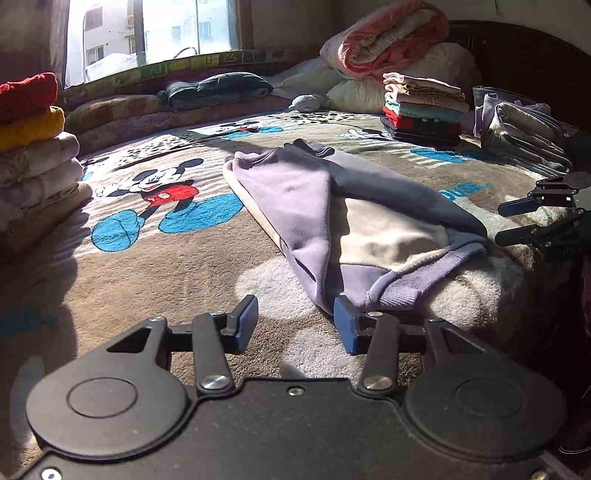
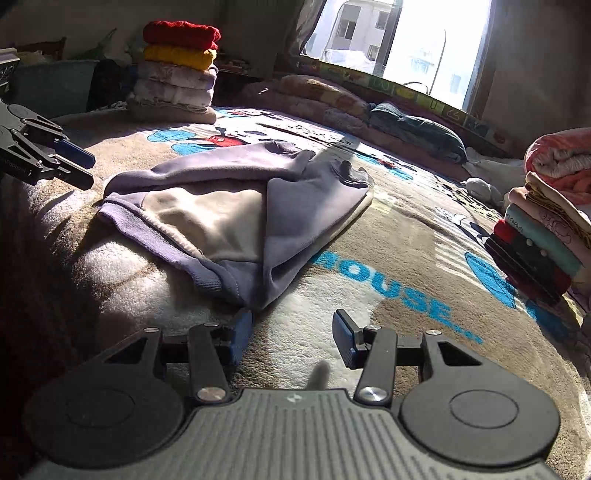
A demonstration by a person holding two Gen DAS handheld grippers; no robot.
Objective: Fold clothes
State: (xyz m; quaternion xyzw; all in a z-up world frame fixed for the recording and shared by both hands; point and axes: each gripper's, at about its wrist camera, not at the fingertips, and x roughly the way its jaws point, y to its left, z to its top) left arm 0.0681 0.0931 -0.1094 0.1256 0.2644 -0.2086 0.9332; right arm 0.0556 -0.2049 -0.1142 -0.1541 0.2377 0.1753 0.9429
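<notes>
Lying partly folded in the middle of the blanket (image 1: 147, 280), sleeves turned in over its body, the lilac sweatshirt (image 1: 295, 199) has its ribbed hem nearest, where left gripper (image 1: 295, 325) and right gripper (image 2: 291, 334) both wait with jaws apart, holding nothing, probably to reach that hem.

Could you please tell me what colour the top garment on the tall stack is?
Red knitted top garment, clearest in the right wrist view.

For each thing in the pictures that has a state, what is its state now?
Purple sweatshirt: partly folded, sleeves turned in, lying flat on blanket.
Left gripper: open, at the hem, holding nothing.
Right gripper: open, near the hem, holding nothing.
Red-topped stack: folded, piled.
Striped-bottom stack: folded, piled.
</notes>
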